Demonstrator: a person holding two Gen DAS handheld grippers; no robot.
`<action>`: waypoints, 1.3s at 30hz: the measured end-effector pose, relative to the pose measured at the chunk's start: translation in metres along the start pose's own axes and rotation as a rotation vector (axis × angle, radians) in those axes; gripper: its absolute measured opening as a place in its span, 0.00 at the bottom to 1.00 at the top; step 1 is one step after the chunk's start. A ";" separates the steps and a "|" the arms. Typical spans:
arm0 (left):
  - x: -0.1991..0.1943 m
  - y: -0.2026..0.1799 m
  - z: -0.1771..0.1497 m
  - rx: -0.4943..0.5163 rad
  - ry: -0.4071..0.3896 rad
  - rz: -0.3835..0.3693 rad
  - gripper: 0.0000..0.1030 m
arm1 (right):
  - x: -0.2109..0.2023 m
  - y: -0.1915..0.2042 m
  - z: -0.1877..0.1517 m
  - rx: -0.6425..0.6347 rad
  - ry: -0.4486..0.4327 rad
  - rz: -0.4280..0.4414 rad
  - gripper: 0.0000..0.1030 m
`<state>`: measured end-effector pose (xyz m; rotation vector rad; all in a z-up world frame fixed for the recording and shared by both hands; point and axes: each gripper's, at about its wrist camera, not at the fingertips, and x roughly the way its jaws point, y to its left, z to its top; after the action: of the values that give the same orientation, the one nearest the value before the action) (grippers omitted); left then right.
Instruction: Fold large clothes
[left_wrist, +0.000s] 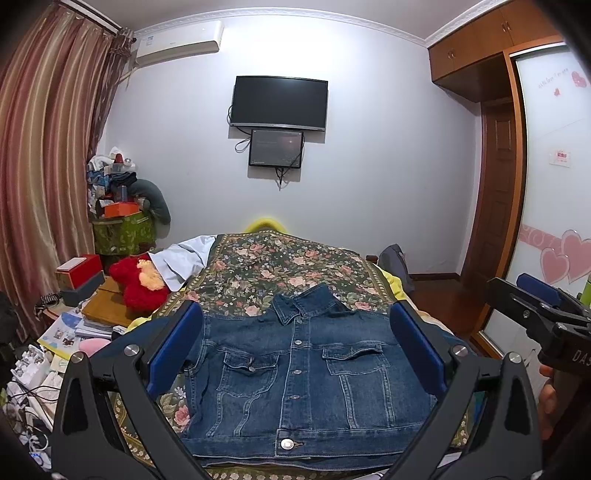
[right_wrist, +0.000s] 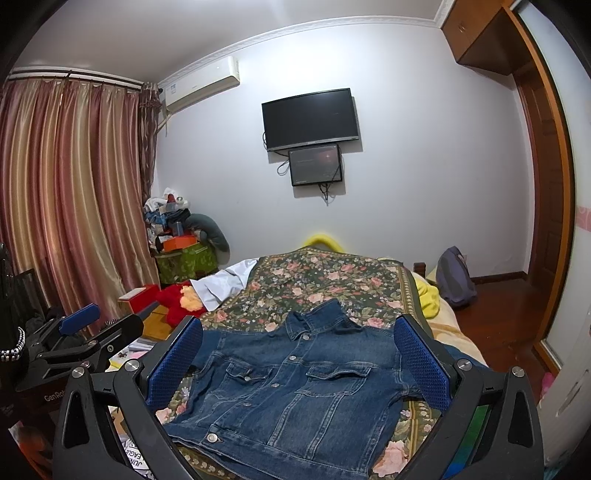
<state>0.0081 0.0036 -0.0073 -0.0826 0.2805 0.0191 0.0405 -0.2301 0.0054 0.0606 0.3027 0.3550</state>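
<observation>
Seemingly the folding is not yet begun; the denim jacket (left_wrist: 299, 373) lies flat, buttoned, at the bed's (left_wrist: 280, 266) near edge; left gripper (left_wrist: 295, 354) and right gripper (right_wrist: 299, 365) hover spread, empty; next, pinch a side edge.

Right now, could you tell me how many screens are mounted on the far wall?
2. The large black television hangs centred on the wall, and a smaller screen sits directly below it with cables trailing down. Neither is hidden.
</observation>
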 end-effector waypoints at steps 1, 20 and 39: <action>-0.001 0.000 0.000 0.000 -0.001 -0.001 0.99 | 0.000 0.000 0.000 0.000 0.001 0.001 1.00; -0.006 -0.003 0.002 0.006 -0.007 -0.005 1.00 | 0.000 0.000 0.001 -0.001 -0.004 0.000 1.00; -0.009 -0.007 0.004 0.013 -0.009 -0.014 1.00 | 0.000 -0.001 0.002 0.000 -0.006 -0.001 1.00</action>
<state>0.0008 -0.0034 -0.0004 -0.0713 0.2707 0.0039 0.0414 -0.2309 0.0067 0.0619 0.2970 0.3541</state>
